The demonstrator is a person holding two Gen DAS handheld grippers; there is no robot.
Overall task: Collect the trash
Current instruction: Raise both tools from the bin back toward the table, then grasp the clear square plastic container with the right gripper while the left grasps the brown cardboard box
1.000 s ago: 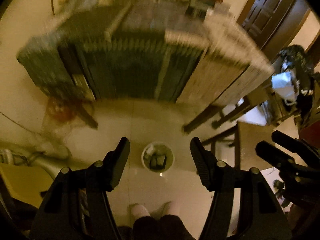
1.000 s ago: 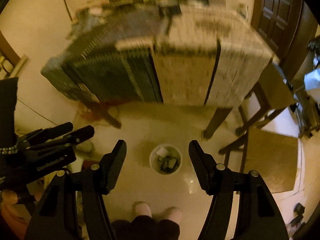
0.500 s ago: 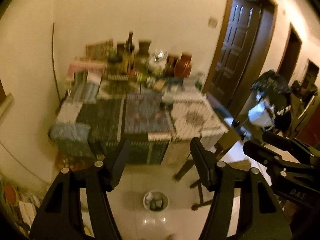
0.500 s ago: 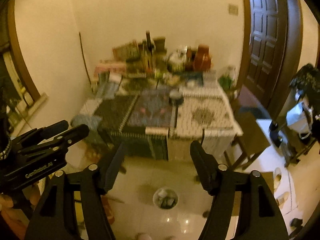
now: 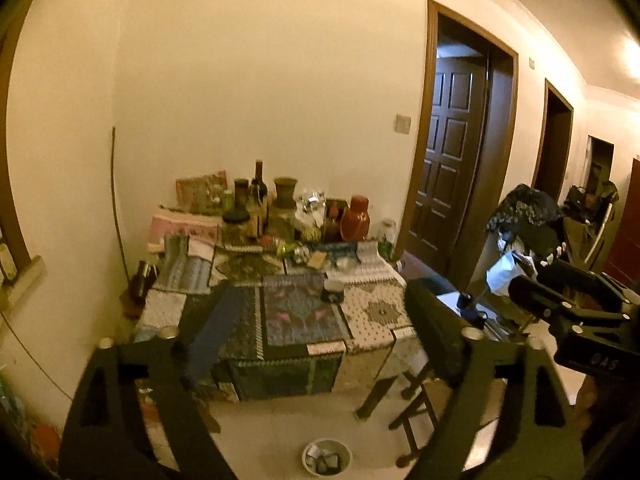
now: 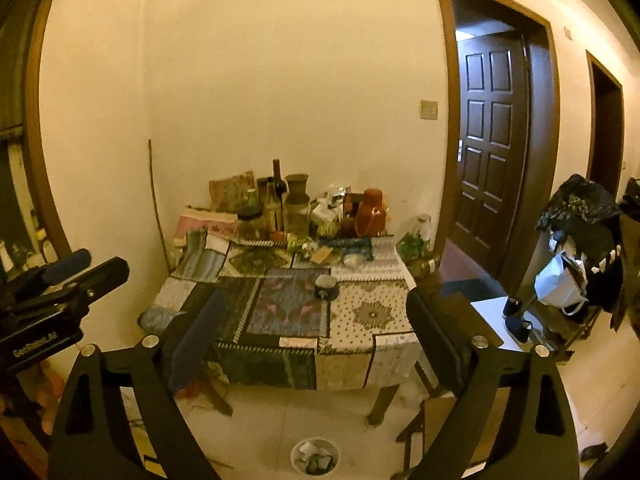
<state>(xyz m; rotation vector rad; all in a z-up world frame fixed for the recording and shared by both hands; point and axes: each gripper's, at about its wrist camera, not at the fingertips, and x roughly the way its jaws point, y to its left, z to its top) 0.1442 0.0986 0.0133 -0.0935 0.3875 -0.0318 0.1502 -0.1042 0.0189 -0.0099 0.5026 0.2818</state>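
Judging from both wrist views, I took the trash to be light, soft stuff: crumpled wrappers and paper scraps that should crush easily and could slip out of a loose pinch. I reckoned the best hold would be across a bunched fold or a raised edge, not a flat face.

What I could make out as likely trash on the table (image 6: 360,320) was a greenish crinkled wrapper (image 6: 298,245) near the middle of the frame, just in front of the crowd of bottles and jars (image 6: 280,204), with a tan scrap (image 6: 322,255) beside it. Both were too small to read well, so which pieces were really rubbish stayed my guess. A small dark cup (image 6: 327,286) stood apart on the patchwork cloth (image 5: 304,312); I could not tell whether it was rubbish.

The bin (image 6: 315,456) sat on the floor at the bottom centre of the frame, in front of the table, round, pale-rimmed, already holding white and dark crumpled bits.

My left gripper (image 5: 316,332) was spread wide and carried nothing, well short of the table. My right gripper (image 6: 314,332) was equally released and empty, also well short of it.
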